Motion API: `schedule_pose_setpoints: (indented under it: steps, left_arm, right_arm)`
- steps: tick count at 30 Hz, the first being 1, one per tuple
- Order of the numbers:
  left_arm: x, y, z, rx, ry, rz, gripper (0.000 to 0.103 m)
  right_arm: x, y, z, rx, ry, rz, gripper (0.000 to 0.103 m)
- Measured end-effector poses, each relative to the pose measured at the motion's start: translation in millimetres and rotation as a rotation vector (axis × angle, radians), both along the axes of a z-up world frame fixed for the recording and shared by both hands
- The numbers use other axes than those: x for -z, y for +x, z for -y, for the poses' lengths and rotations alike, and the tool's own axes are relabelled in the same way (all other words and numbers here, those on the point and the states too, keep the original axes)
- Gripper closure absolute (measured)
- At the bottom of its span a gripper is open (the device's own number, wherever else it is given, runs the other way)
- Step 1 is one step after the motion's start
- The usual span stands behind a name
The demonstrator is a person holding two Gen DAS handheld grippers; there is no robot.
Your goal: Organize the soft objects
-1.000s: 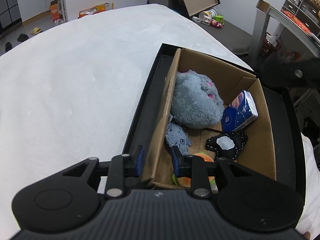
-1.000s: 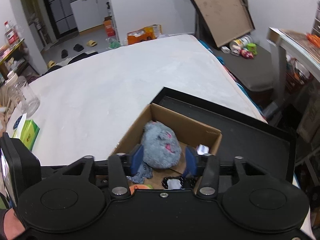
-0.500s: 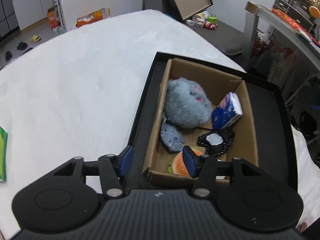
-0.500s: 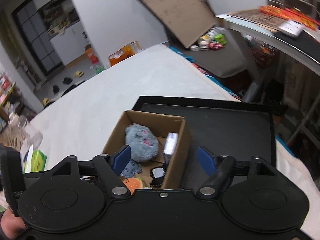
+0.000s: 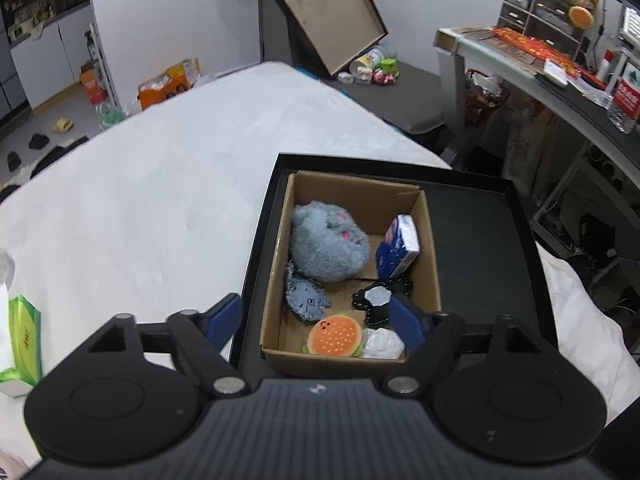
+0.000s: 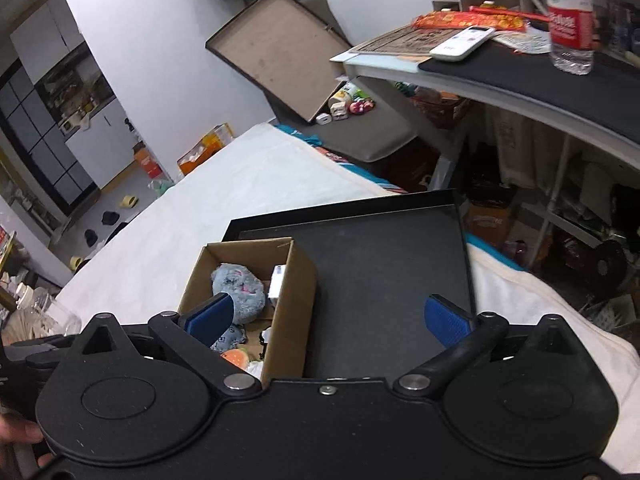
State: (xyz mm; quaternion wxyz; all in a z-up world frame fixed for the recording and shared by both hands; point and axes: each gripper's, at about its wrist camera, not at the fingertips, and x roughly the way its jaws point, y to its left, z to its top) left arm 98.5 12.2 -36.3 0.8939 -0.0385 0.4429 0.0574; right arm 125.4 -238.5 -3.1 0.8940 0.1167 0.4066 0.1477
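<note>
A brown cardboard box point(image 5: 434, 264) sits in a black tray point(image 5: 480, 248) on the white bed. In it lie a grey plush point(image 5: 328, 246), a small grey pouch point(image 5: 306, 298), a blue tissue pack point(image 5: 398, 248), a black frilly item point(image 5: 378, 298), a burger toy point(image 5: 336, 334) and a white soft item point(image 5: 382, 344). My left gripper point(image 5: 316, 322) is open and empty, above the box's near end. My right gripper point(image 6: 328, 316) is open wide and empty, above the box point(image 6: 296, 296) and tray point(image 6: 392, 272). The grey plush point(image 6: 238, 286) shows there too.
A green tissue box point(image 5: 22, 340) lies at the left on the white bed cover point(image 5: 140, 208). A desk point(image 6: 520, 76) with a water bottle point(image 6: 570, 20) and a remote stands to the right. A tilted flat box point(image 5: 320, 8) leans on the far wall.
Both grippers have opened wider and pulled back and up from the box. The right view has swung right toward the desk. The box contents have not moved.
</note>
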Motion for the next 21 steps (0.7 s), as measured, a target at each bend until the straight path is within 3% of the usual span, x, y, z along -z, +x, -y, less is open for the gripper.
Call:
schedule_pose_setpoints:
  steps: [5,21]
  left_arm:
    - [-17,-10,7,0.0,0.001,0.019,0.012]
    - [-59,-40,28,0.069,0.007,0.078,0.006]
  right_arm:
    - [-10,-14,9,0.027,0.0,0.036,0.0]
    - [-26,-56,19,0.075,0.013,0.075,0.0]
